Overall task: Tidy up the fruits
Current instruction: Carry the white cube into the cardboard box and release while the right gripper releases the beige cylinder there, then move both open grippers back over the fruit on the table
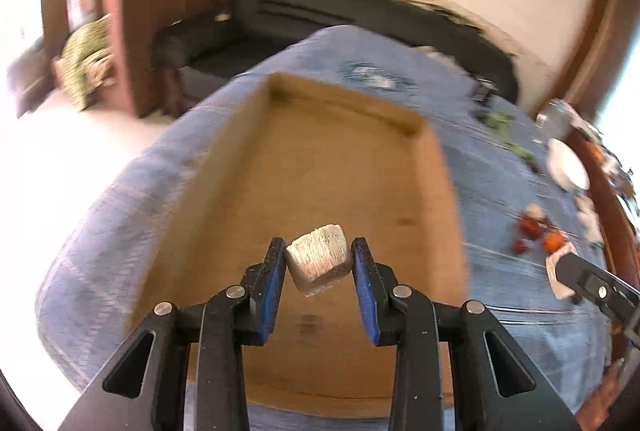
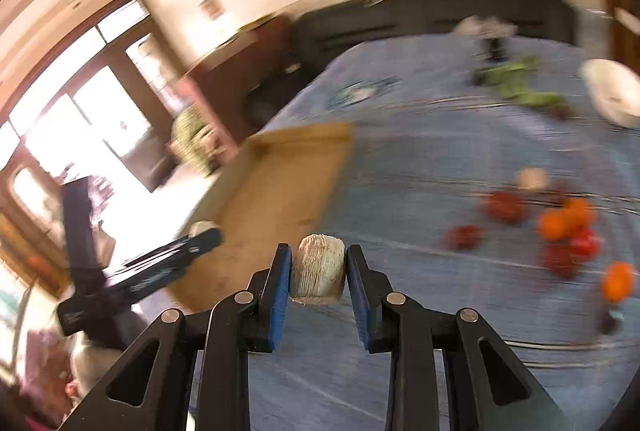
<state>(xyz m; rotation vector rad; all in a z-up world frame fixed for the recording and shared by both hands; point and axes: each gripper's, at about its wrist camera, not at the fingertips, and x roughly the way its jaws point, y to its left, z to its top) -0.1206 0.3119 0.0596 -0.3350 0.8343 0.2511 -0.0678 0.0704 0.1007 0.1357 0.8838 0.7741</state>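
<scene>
My left gripper (image 1: 319,258) is shut on a pale, ridged fruit chunk (image 1: 320,261) and holds it above the open cardboard box (image 1: 256,119) on the blue cloth. My right gripper (image 2: 319,263) is shut on a similar pale ridged chunk (image 2: 319,269) above the cloth, to the right of the box (image 2: 280,167). Red and orange fruits (image 2: 560,227) lie loose on the cloth to the right; they also show in the left wrist view (image 1: 536,231). The left gripper shows in the right wrist view (image 2: 192,245), and the right gripper in the left wrist view (image 1: 572,267).
A white bowl (image 2: 614,95) and green leafy produce (image 2: 516,83) lie at the far right of the blue-covered table (image 2: 420,151). A dark sofa (image 1: 360,19) and a brown cabinet (image 1: 136,31) stand beyond the table. Both views are motion-blurred.
</scene>
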